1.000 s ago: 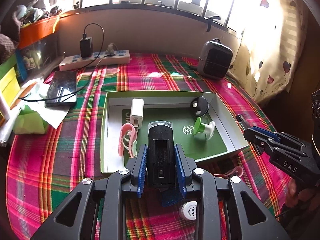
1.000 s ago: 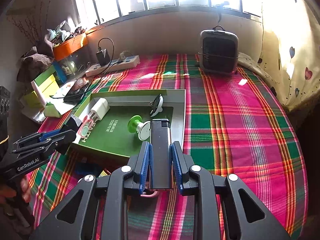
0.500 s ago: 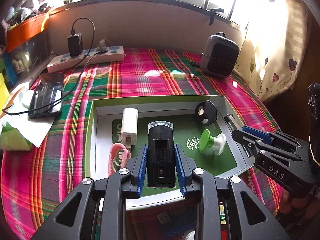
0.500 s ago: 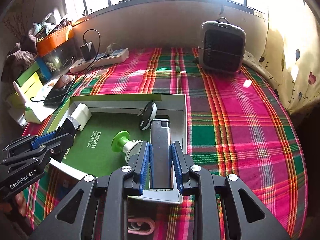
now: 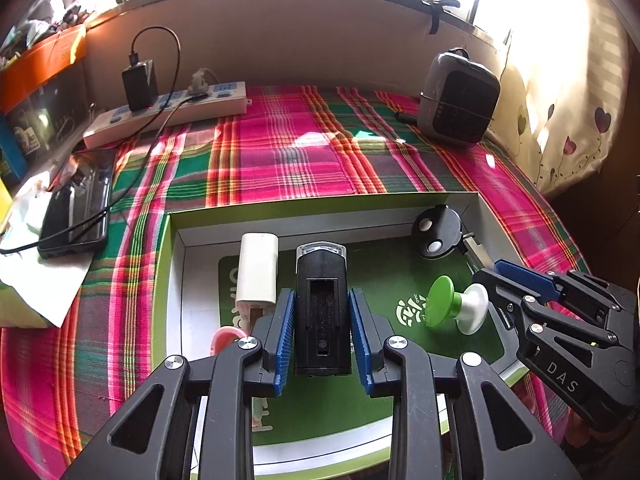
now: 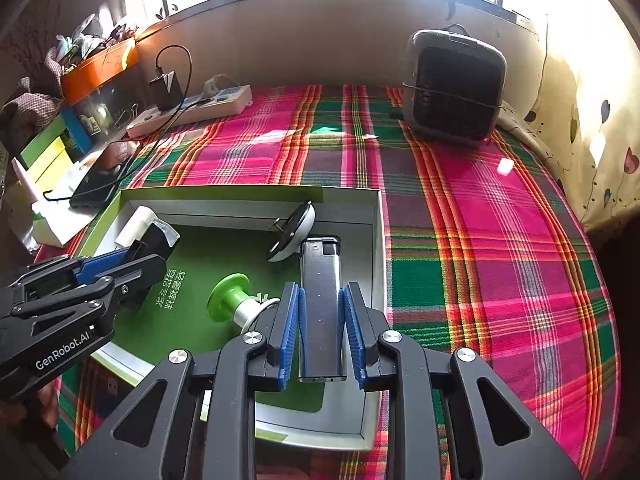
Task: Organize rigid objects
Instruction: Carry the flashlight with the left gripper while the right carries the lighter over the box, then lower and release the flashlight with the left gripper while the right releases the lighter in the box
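Blue pads of my left gripper (image 5: 322,330) pinch a black clip light (image 5: 321,304); my right gripper (image 6: 321,330) clamps a silver lighter (image 6: 321,312), both over the green-lined box (image 6: 376,240). Only the right view shows "GenRobot.AI"; the left shows "DAS".

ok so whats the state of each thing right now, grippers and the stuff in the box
left gripper: shut on black stamp
right gripper: shut on grey lighter
box: open, no lid
white charger: lying flat in box
green knob: lying on its side
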A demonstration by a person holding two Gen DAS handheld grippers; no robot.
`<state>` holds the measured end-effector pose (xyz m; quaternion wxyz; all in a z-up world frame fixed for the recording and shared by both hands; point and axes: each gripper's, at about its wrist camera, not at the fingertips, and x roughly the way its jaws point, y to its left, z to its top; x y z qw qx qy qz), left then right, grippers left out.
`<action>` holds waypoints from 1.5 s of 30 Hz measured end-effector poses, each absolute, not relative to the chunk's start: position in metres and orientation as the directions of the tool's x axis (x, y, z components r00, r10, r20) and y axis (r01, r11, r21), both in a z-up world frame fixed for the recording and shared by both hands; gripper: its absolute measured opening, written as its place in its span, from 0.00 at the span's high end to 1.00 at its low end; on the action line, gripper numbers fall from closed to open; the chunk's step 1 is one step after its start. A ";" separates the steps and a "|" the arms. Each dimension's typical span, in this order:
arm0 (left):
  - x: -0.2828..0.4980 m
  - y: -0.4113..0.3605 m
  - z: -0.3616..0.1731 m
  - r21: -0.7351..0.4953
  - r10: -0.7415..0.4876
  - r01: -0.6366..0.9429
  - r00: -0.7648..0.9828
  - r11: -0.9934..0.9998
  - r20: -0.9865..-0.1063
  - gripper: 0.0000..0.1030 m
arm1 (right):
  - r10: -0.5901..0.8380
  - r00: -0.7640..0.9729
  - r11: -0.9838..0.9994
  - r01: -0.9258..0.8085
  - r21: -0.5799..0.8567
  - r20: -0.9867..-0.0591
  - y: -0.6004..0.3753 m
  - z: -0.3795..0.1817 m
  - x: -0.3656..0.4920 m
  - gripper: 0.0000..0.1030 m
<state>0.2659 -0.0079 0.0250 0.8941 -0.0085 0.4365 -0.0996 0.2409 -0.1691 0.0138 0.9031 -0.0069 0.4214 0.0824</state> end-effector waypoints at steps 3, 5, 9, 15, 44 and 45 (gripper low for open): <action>0.269 -0.008 0.022 -0.105 -0.188 0.172 0.592 0.979 -0.784 0.75 | 0.147 0.626 0.986 -0.157 0.061 -0.766 -0.169 0.011 0.244 0.76; 0.270 -0.009 0.020 -0.099 -0.182 0.171 0.588 0.980 -0.788 0.75 | 0.146 0.624 0.986 -0.156 0.061 -0.768 -0.169 0.010 0.245 0.76; 0.273 -0.009 0.016 -0.098 -0.176 0.164 0.581 0.982 -0.795 0.75 | 0.131 0.635 0.987 -0.157 0.039 -0.762 -0.166 0.009 0.246 0.76; 0.275 -0.007 0.013 -0.096 -0.170 0.156 0.578 0.983 -0.798 0.75 | 0.129 0.641 0.985 -0.170 0.024 -0.756 -0.162 0.006 0.247 0.76; 0.276 0.003 0.013 -0.087 -0.139 0.115 0.585 0.990 -0.799 0.74 | 0.166 0.628 0.980 -0.188 0.059 -0.761 -0.161 0.003 0.248 0.76; 0.276 0.003 0.013 -0.087 -0.139 0.115 0.585 0.990 -0.799 0.74 | 0.168 0.628 0.980 -0.187 0.062 -0.760 -0.161 0.003 0.248 0.76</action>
